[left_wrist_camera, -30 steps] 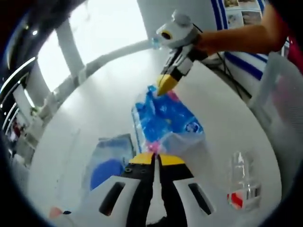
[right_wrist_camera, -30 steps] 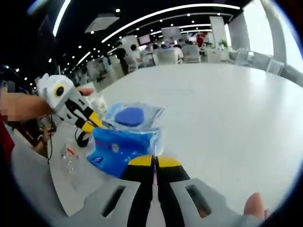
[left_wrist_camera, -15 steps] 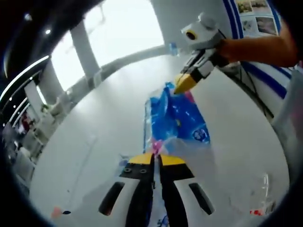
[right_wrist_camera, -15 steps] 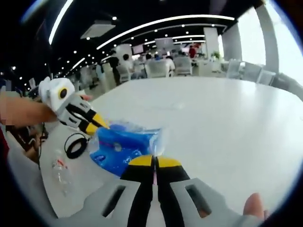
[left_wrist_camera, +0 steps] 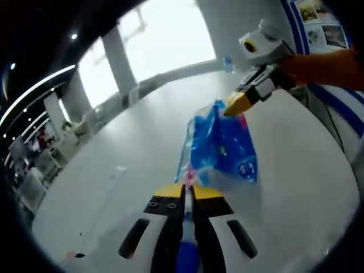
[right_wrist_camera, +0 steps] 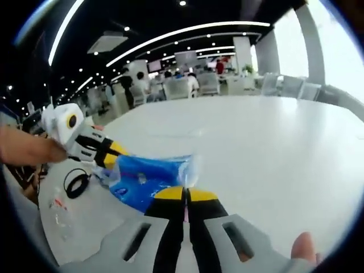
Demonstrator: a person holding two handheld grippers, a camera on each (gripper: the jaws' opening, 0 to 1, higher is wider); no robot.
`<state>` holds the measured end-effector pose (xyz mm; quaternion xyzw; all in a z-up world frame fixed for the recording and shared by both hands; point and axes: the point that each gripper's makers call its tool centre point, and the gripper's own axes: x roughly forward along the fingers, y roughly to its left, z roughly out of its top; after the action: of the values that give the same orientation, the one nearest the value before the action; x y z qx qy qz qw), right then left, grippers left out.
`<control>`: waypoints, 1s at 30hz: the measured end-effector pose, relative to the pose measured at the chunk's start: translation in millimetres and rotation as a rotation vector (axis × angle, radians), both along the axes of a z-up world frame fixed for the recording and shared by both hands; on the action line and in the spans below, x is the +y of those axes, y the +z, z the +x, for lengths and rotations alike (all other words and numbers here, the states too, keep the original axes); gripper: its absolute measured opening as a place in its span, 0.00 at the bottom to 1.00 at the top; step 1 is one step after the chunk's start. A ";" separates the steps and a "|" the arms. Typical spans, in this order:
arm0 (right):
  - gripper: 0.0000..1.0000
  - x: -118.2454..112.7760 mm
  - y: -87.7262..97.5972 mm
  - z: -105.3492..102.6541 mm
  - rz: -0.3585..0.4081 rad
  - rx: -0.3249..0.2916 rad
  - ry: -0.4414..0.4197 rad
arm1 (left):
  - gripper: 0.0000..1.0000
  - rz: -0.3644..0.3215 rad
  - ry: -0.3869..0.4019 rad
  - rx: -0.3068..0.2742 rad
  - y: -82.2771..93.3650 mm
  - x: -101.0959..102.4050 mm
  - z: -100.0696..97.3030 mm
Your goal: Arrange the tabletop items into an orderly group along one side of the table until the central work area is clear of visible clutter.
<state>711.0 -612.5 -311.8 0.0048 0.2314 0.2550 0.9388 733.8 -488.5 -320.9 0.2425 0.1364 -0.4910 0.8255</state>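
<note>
A blue plastic packet point(left_wrist_camera: 220, 147) with pink marks hangs stretched above the white table point(left_wrist_camera: 108, 187), held at both ends. My left gripper point(left_wrist_camera: 186, 191) is shut on its near end. The right gripper point(left_wrist_camera: 240, 103) comes in from the upper right, its yellow tips pinching the far end. In the right gripper view the same packet point(right_wrist_camera: 142, 179) runs from my right gripper point(right_wrist_camera: 185, 194), shut on its clear edge, to the left gripper point(right_wrist_camera: 111, 152) at the left, held by a hand. Something blue point(left_wrist_camera: 186, 257) shows low between the left jaws.
A black cable coil point(right_wrist_camera: 74, 183) and a clear plastic item point(right_wrist_camera: 57, 206) lie on the table point(right_wrist_camera: 256, 142) near its left edge. Chairs and people point(right_wrist_camera: 199, 82) stand beyond the far edge. A small orange scrap point(left_wrist_camera: 69, 256) lies near the table's edge.
Both grippers have risen with the packet, which now hangs clear of the table. The clear bag with the blue disc and the clear bottle have slipped out of the left gripper view.
</note>
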 end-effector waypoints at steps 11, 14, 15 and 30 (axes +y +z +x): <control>0.01 -15.0 -25.9 20.2 0.023 0.019 -0.072 | 0.00 -0.016 0.045 0.036 -16.3 5.2 4.4; 0.01 -13.0 -29.1 21.6 0.033 0.018 -0.076 | 0.00 -0.017 0.026 0.037 -19.1 0.7 2.1; 0.01 -12.7 -30.4 22.3 0.034 0.020 -0.077 | 0.00 -0.018 0.024 0.037 -18.7 0.0 1.6; 0.02 -21.6 -46.2 34.0 0.027 0.030 -0.077 | 0.00 -0.028 0.034 0.068 -27.5 -2.1 6.4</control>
<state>745.0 -634.1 -358.0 0.0299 0.2417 0.2218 0.9442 740.3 -490.7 -348.4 0.2116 0.1614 -0.4869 0.8319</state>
